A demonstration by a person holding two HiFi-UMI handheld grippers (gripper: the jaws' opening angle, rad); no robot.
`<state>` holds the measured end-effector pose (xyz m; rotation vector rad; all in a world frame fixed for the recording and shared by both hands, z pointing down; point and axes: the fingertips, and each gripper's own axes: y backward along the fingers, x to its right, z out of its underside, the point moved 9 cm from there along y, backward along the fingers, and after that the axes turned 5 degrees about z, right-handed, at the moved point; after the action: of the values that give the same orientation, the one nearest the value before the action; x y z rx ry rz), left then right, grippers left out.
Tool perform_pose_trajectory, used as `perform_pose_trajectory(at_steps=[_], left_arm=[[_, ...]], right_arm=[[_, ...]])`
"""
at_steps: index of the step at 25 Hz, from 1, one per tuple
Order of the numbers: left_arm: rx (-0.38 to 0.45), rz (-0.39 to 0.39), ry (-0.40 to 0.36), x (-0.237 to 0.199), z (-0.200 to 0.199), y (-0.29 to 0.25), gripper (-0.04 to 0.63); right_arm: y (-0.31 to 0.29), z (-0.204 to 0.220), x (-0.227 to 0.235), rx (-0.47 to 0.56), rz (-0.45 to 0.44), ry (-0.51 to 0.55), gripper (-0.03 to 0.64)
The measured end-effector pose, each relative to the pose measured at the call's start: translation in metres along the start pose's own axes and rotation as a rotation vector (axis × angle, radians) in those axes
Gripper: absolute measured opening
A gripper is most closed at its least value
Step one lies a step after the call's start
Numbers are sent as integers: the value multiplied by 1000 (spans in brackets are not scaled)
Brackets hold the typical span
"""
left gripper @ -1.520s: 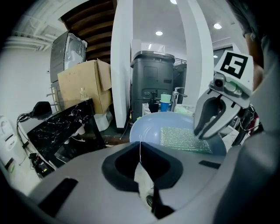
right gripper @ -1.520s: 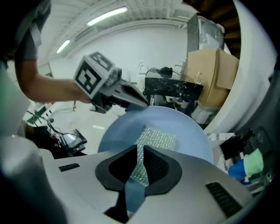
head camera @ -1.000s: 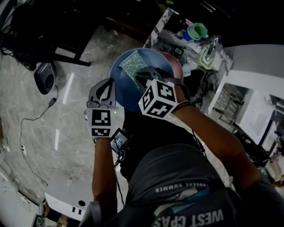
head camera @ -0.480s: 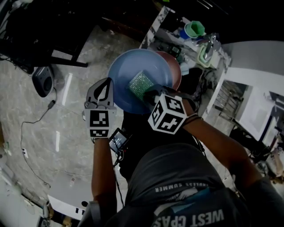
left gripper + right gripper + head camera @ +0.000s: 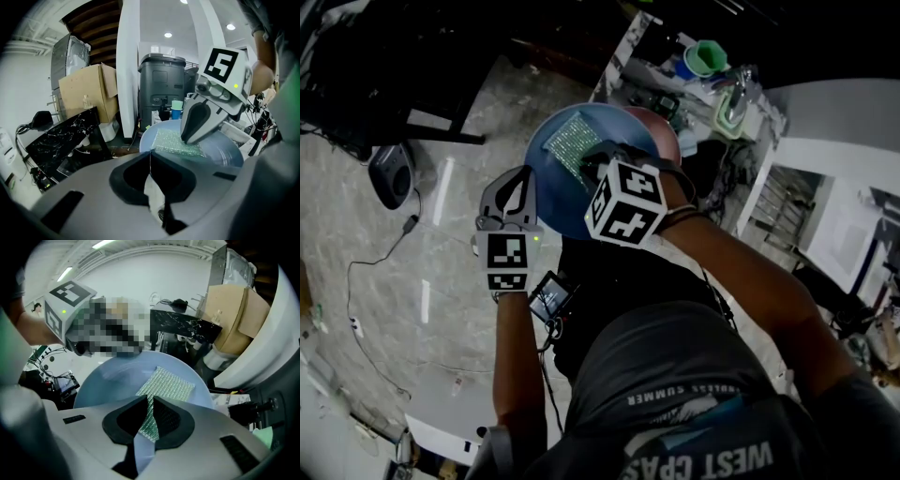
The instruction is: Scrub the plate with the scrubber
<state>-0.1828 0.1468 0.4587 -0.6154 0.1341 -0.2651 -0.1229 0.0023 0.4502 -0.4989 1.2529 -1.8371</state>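
Observation:
A round blue plate (image 5: 548, 202) is held up tilted in front of me. My left gripper (image 5: 521, 199) is shut on its near left rim; in the left gripper view the rim (image 5: 145, 145) runs edge-on into the closed jaws. A green mesh scrubber (image 5: 569, 141) lies flat against the plate's face (image 5: 108, 378). My right gripper (image 5: 598, 167) is shut on the scrubber's near edge (image 5: 151, 420) and presses the scrubber (image 5: 168, 384) onto the plate's upper left part. From the left gripper view, the right gripper (image 5: 200, 123) stands over the scrubber (image 5: 177, 143).
A reddish plate (image 5: 667, 141) shows just behind the blue one. A green cup (image 5: 706, 61) and a faucet (image 5: 741, 94) sit on the counter beyond. A black device (image 5: 392, 173) with a cable lies on the marble floor. A grey bin (image 5: 161, 89) and a cardboard box (image 5: 89, 91) stand ahead.
The right gripper dragged the scrubber down to the plate's middle, then pushed it back up to the far left part. The left gripper and plate stayed in place.

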Motion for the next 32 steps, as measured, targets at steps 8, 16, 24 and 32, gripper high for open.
perform_pose_trajectory(at_steps=[8,16,24,32], left_arm=[[11,4,-7,-1,0,1,5],[15,9,-13,0,-1,-1,5],[15,16,-13,0,-1,-2,5],[8,41,-14,4,1,-1,5]], right_arm=[[26,42,-9,-96,-70,-8,63],[26,34,-58,-46,-156,36,61],[4,-1,-41,39,-108,42,61],[0,-1,-7,47,-16,2,61]])
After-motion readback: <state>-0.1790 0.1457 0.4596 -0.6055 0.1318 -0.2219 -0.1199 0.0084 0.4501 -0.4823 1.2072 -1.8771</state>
